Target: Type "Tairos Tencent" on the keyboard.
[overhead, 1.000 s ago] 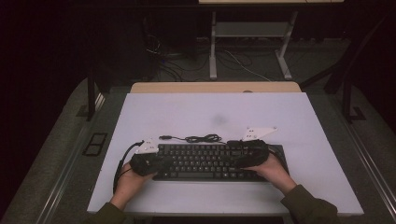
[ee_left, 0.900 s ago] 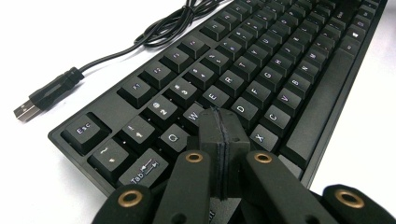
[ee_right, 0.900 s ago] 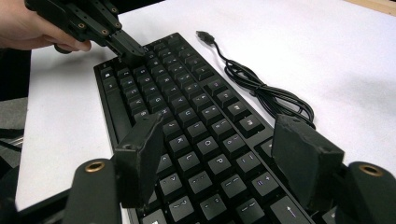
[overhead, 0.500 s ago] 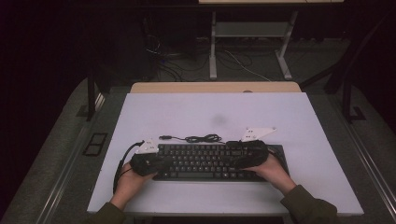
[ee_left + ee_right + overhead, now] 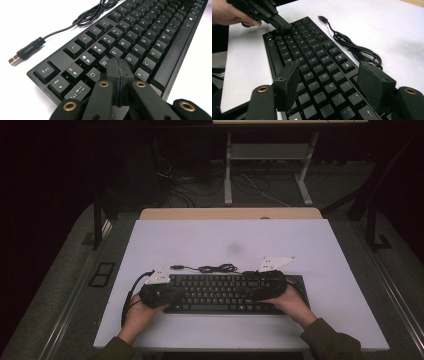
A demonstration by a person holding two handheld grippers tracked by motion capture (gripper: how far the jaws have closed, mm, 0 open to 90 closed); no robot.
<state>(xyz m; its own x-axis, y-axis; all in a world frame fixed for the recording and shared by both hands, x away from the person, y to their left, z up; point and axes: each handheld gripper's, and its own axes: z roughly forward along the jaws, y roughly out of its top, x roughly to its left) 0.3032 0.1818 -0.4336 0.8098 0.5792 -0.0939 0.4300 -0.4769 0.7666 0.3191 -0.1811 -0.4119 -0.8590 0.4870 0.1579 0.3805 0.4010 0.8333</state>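
Left claw (image 5: 117,65), closed, rests by the keyboard's (image 5: 150,40) W; right claw (image 5: 329,82) gapes over it.

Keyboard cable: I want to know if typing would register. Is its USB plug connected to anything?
No. In the left gripper view the USB plug lies loose on the white table beside the keyboard, plugged into nothing.

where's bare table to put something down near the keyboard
Free: the wide stretch behind the coiled cable up to the table's far edge, and the strip right of the keyboard. Crowded: both keyboard ends, under the left tongs and right tongs.
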